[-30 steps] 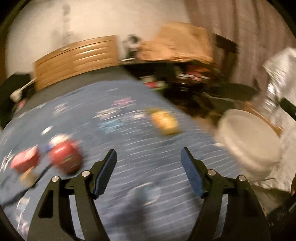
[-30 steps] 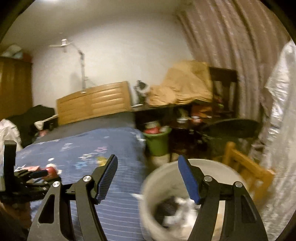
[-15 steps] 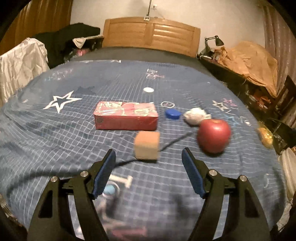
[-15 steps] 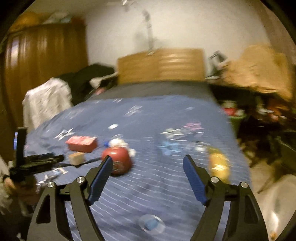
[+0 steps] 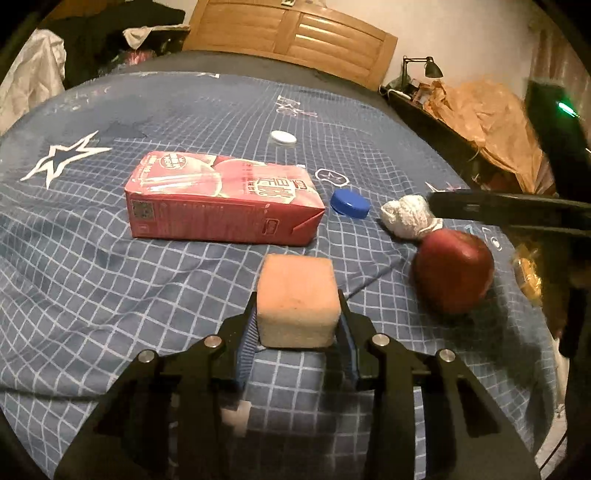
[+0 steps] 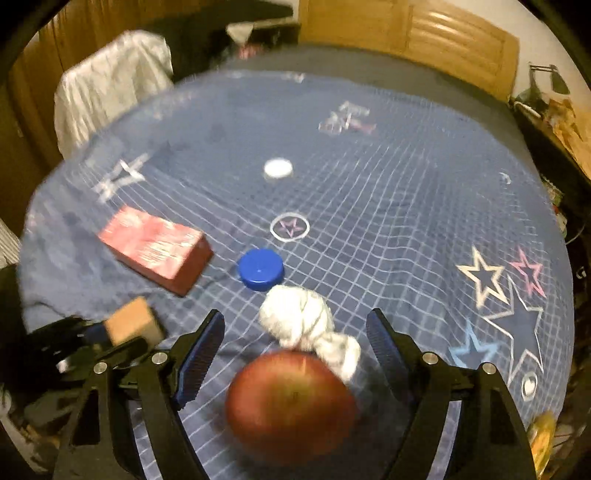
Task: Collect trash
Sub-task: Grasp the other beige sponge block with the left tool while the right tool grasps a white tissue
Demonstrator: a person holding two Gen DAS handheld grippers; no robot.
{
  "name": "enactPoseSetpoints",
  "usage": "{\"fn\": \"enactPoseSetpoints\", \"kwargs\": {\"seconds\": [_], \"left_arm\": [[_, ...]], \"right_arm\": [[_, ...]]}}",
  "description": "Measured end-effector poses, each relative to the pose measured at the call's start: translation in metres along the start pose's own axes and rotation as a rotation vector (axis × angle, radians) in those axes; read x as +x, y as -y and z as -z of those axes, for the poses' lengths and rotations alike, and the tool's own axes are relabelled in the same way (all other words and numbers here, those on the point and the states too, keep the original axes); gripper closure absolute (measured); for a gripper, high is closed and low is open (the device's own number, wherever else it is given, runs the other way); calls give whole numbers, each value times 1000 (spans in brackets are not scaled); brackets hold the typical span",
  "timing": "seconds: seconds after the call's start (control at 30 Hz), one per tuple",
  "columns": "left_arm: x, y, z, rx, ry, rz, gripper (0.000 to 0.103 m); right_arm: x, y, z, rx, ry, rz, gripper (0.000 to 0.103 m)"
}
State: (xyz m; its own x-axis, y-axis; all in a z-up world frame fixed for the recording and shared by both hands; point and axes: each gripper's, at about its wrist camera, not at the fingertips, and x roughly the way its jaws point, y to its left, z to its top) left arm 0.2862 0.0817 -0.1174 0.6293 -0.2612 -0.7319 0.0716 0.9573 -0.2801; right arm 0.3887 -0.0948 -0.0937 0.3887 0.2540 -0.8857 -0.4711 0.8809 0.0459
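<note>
A bed with a blue checked cover [image 5: 110, 280] printed with stars carries scattered litter. Nearest its foot edge, the left tongs [image 5: 297, 325] are clenched on a tan sponge cube [image 5: 298, 301], the blue pads pressing both its sides. Just to the right, the right tongs [image 6: 295, 343] hang released and wide apart above a red apple [image 6: 291, 400], which sits between the jaws without touching them. A crumpled white paper wad [image 6: 306, 325] lies touching the far side of the apple. Beyond the wad is a blue bottle cap [image 6: 260, 269], then a red drink carton [image 5: 221, 206] lying on its side toward the left edge of the bed. Farther up the middle of the bed lies a small white cap [image 5: 283, 137]. A yellow wrapper [image 6: 541, 434] sits at the right edge. A wooden headboard [image 5: 295, 33] closes the far end.

Risks, as I judge them: the sponge is soft and held only near its base, so it could slip out when lifted. The right tongs might close on the apple instead of the paper wad, or nudge the apple so that it rolls off the bed.
</note>
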Motion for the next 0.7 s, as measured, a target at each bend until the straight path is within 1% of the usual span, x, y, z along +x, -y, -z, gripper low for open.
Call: {"fn": "enactPoseSetpoints", "kwargs": {"seconds": [0.03, 0.07, 0.1, 0.13, 0.23, 0.33, 0.4, 0.43, 0.5, 0.53, 0.57, 0.6, 0.63, 0.7], "left_arm": [[1, -1, 0, -4, 1, 4, 67], [1, -1, -1, -12, 2, 11, 67], [2, -3, -2, -19, 2, 18, 67], [3, -5, -3, -29, 2, 29, 67], [3, -10, -1, -43, 1, 43, 67], [3, -11, -1, -41, 2, 42, 67], [3, -10, -1, -42, 2, 44, 67], [3, -10, 0, -41, 3, 45, 67], [2, -10, 0, -39, 4, 44, 67], [-1, -11, -1, -36, 5, 41, 68], [-5, -10, -1, -31, 10, 30, 68], [-10, -8, -1, -25, 22, 14, 68], [-20, -3, 2, -18, 40, -3, 68], [-33, 3, 10, -26, 44, 9, 68]], "right_arm": [[10, -1, -1, -11, -38, 15, 47], [20, -3, -2, -26, -78, 50, 62], [24, -5, -4, -29, -78, 65, 63], [23, -6, -5, -31, -66, 58, 67], [-8, -10, -8, -34, 38, 47, 68], [-72, -7, 8, 8, 194, 27, 68], [-117, -8, 40, 22, 277, 31, 68], [-131, -8, 56, 21, 299, 47, 68], [-157, -10, 104, 34, 335, 91, 67], [-165, -10, 123, 49, 338, 101, 67], [-171, -9, 151, 84, 343, 125, 67], [-175, -9, 168, 105, 347, 134, 67], [-176, -6, 192, 147, 353, 136, 67], [-173, -1, 228, 239, 355, 114, 67]]}}
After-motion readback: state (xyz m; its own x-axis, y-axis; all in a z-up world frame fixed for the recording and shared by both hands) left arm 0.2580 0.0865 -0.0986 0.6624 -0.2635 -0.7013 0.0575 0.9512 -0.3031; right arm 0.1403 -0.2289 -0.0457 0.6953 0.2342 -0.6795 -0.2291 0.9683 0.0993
